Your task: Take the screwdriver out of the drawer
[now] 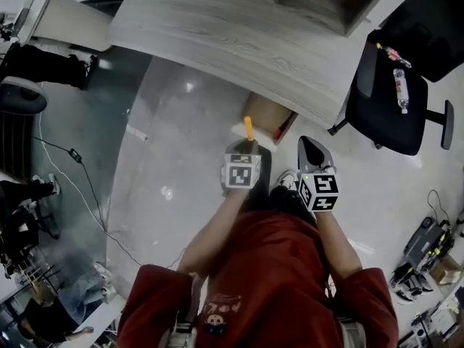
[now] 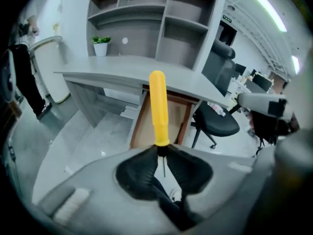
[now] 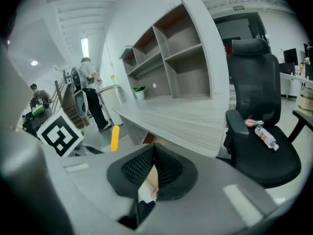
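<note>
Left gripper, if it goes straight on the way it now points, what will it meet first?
Probably the open drawer under the desk. The left gripper points at it, and the screwdriver it holds sticks out ahead, so the yellow handle would likely touch first. Depth is unclear.

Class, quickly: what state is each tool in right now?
Left tool: closed on the screwdriver.
Right tool: closed, empty.

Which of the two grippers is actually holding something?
The left gripper: its fingers pinch the yellow-handled screwdriver by its thin shaft. The right gripper has its fingers closed on nothing.
</note>
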Tool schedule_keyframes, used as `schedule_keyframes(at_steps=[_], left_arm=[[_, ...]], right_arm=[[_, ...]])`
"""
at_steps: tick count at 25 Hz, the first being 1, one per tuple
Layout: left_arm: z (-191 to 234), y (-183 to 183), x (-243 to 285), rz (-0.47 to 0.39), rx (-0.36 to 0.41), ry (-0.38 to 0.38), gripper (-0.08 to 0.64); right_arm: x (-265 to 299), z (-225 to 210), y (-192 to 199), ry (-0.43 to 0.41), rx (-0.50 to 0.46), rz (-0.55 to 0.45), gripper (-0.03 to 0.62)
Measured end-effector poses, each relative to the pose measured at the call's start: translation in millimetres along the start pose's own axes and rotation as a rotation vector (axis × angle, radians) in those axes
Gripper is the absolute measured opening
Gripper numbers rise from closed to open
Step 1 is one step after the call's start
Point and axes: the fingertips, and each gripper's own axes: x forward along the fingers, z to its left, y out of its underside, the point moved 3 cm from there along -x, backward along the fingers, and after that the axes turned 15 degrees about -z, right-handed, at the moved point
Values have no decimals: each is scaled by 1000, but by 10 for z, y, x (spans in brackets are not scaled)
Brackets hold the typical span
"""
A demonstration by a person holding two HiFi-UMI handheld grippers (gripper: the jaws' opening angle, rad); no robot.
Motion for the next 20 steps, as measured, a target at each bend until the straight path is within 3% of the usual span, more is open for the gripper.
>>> schedule_keyframes(at_steps=[12,20], left_arm=[[-481,-499,-995,-307,20,-36,54],[-653,-603,-1355,-432,160,-37,54]], right_arm=[[-758,39,-322,5,-13,-70,1],[-1017,45,-443,41,-64,-108,0]])
